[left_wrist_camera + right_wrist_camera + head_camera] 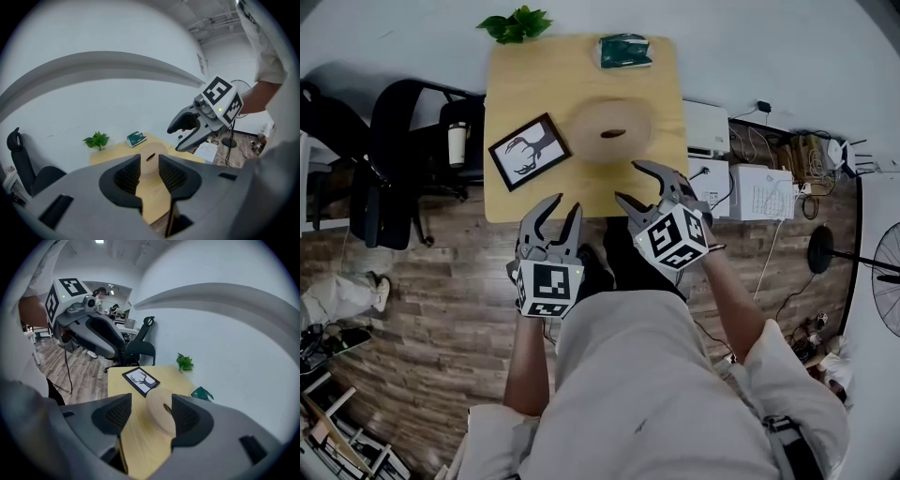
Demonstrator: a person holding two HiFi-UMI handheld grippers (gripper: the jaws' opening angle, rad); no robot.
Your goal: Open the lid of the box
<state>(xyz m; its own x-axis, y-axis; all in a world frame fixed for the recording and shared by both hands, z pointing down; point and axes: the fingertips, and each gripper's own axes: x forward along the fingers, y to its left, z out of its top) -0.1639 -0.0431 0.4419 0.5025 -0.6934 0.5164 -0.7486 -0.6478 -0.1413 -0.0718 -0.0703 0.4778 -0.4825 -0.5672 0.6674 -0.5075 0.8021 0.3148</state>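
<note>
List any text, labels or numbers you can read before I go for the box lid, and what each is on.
No legible words or numbers in any view.
Green packet: print too small to read.
White box at right: sheet of print, too blurred.
Framed picture: a deer silhouette, no text.
Left gripper and right gripper: square marker patterns only, no letters.

Bright, even light and soft shadows, fisheye bending at edges, left gripper [149, 165] and right gripper [151, 409] blurred close up.
</note>
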